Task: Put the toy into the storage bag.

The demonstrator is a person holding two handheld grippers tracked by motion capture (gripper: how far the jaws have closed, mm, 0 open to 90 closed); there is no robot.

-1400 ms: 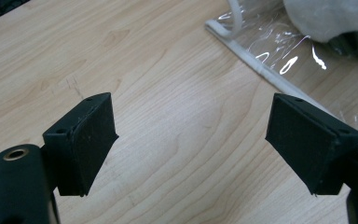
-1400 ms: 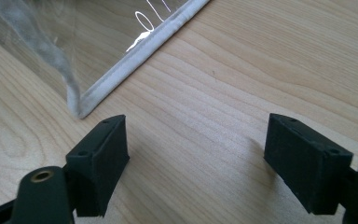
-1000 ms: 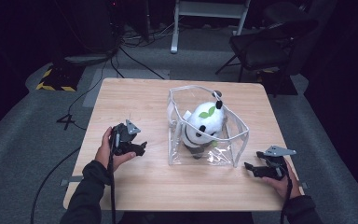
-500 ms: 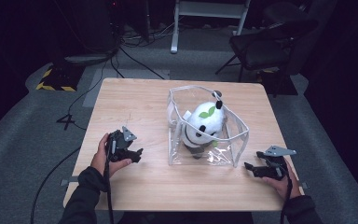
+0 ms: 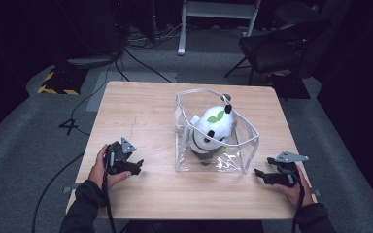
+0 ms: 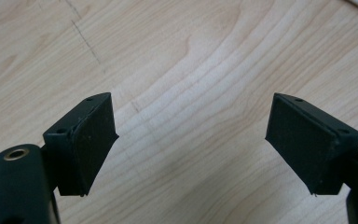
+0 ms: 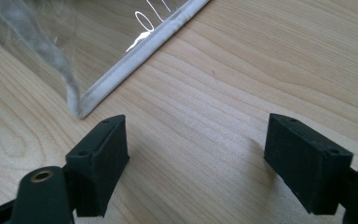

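Wooden tabletop point(image 5: 141, 116), dark room. Clear bag point(image 5: 243, 145) with plush panda point(image 5: 212, 130) inside sits between both claws. Left claw point(image 5: 135, 166) released, empty, well apart from the bag. Right claw point(image 5: 260, 173) released, empty, just beside the bag's corner.

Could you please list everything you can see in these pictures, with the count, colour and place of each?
clear bag: one, see-through with pale trim, open-topped, standing on the middle of the table.
plush toy: one, white with black patches and green leaves, inside the bag.
table: one, light wood, centre.
chair: one, black, on the floor beyond the table's far right corner.
left gripper: one, black, open, low over the table's near left.
right gripper: one, black, open, near right, by the bag's corner.
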